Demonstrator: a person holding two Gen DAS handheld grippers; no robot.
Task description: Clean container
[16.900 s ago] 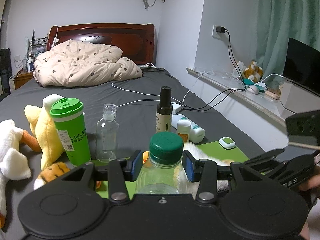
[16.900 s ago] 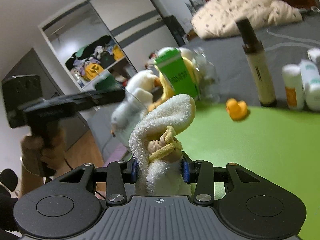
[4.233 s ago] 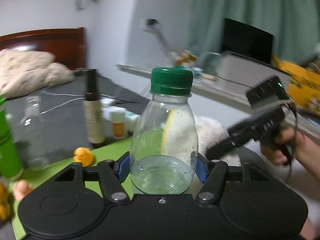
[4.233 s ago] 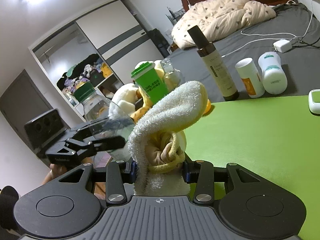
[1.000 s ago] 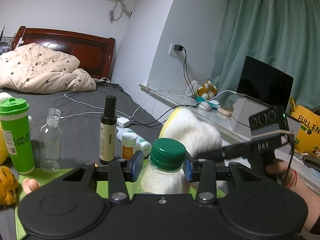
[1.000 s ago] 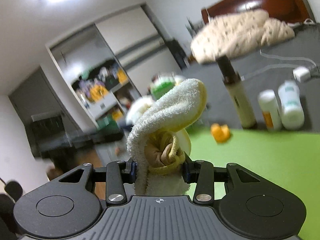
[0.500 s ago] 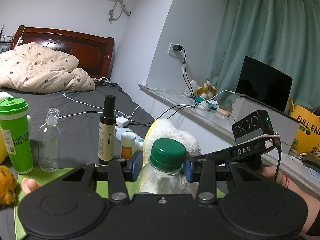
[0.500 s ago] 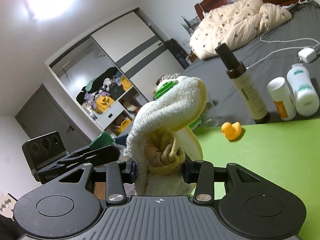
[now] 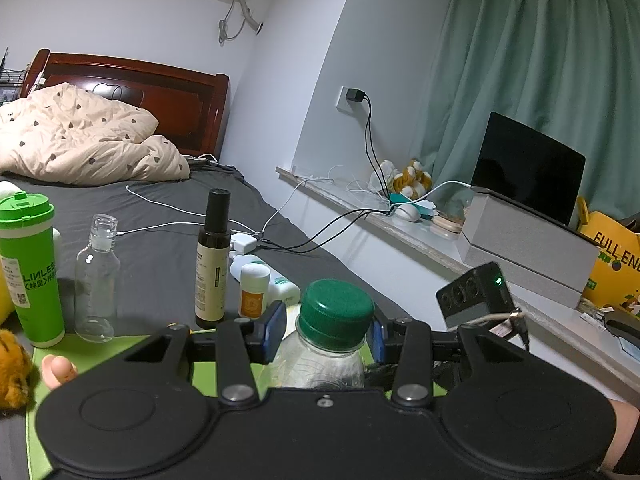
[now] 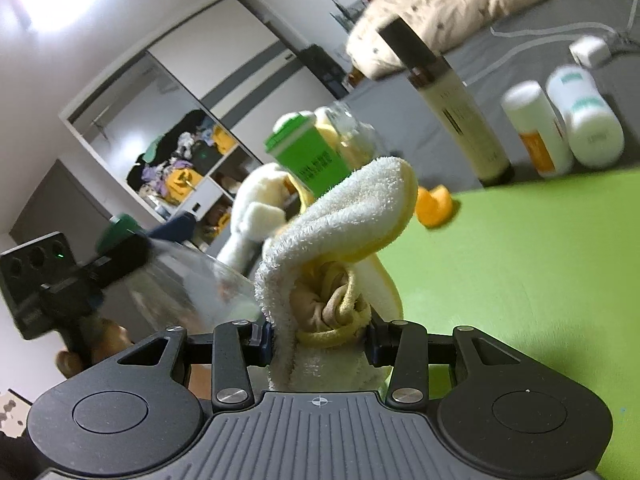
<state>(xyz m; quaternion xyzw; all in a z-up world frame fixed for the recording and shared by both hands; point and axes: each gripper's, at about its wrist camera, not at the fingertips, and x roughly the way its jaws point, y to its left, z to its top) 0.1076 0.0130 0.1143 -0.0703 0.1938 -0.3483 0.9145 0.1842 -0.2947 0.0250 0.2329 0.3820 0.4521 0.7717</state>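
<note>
The clear bottle wears a dark green cap. The towel is cream-white terry with a yellow edge and, as far as the blur lets one judge, a tan knot. Gripper pads are blue on black frames. The mat is lime green. Near its far edge stand a bright green tumbler with white lettering, a clear empty bottle, a dark brown bottle with cream label, and a white-and-orange jar.
</note>
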